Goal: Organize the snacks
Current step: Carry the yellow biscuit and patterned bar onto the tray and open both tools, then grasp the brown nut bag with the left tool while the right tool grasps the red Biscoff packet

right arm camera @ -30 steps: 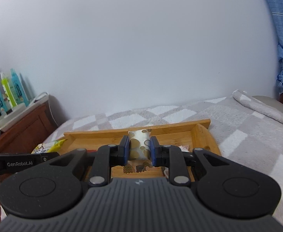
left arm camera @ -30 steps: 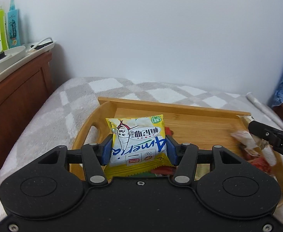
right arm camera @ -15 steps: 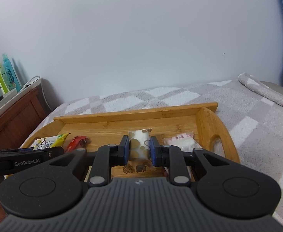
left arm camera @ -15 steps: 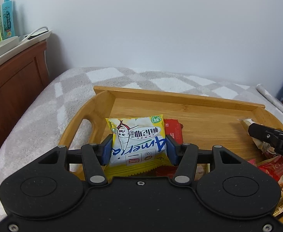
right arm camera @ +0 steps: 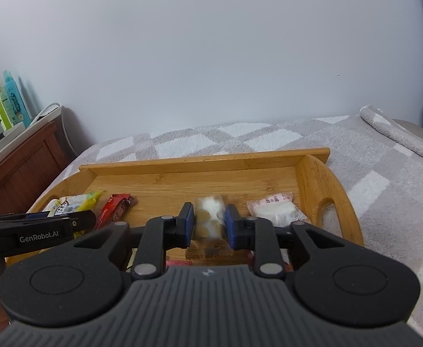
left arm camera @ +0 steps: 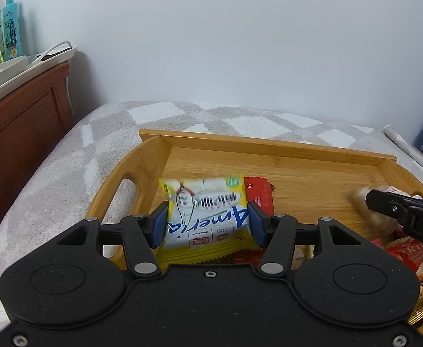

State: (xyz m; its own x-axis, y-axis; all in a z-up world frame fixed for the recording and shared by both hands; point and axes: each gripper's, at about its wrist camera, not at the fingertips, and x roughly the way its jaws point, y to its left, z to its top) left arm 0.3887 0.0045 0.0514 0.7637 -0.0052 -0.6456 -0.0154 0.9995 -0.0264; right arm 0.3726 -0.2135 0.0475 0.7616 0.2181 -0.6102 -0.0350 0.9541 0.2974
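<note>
My left gripper (left arm camera: 207,219) is shut on a yellow and white snack packet (left arm camera: 205,211), held low over the left end of the wooden tray (left arm camera: 269,144). A red snack bar (left arm camera: 259,195) lies on the tray just right of it. My right gripper (right arm camera: 210,222) is shut on a white snack pack with tan spots (right arm camera: 211,219), low over the tray's middle (right arm camera: 205,163). A pink-and-white wrapped snack (right arm camera: 275,209) lies on the tray to its right. The red bar (right arm camera: 114,211) and the yellow packet (right arm camera: 72,204) show at the left.
The tray sits on a grey checked blanket (right arm camera: 385,190) on a bed. A wooden headboard (left arm camera: 17,133) with a white shelf and bottles (left arm camera: 0,29) stands at the left. More snack bags (left arm camera: 414,263) lie at the tray's near right. A white wall is behind.
Both grippers have moved down and forward over the tray, holding their snacks. The tray now fills more of both views.
</note>
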